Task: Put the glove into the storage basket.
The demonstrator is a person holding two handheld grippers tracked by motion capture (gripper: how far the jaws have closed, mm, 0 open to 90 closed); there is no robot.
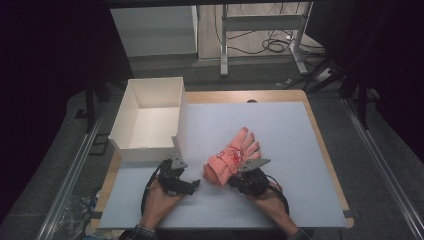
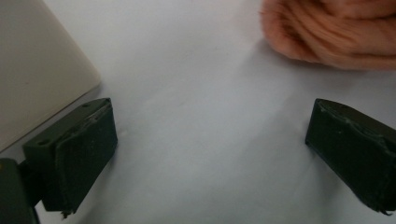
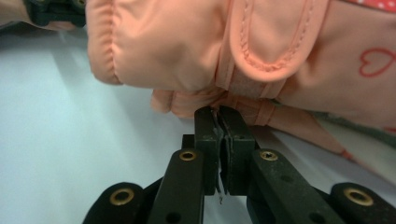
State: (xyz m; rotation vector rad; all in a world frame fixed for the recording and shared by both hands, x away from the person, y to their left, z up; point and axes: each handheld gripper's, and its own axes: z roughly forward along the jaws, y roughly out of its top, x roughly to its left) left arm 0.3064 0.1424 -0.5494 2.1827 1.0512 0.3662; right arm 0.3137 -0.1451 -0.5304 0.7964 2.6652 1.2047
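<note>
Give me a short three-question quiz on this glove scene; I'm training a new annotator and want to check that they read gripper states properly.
1. True or false: the left gripper has its jaws closed on the pink padded fabric glove.
2. Which edge of the glove do the right gripper's jaws meet? A. fingertips B. cuff end C. thumb
3. What stands on the table left of the glove?

Key
1. False: its jaws stand wide apart over bare table, with the glove beyond them.
2. B
3. An open white rectangular box.
</note>
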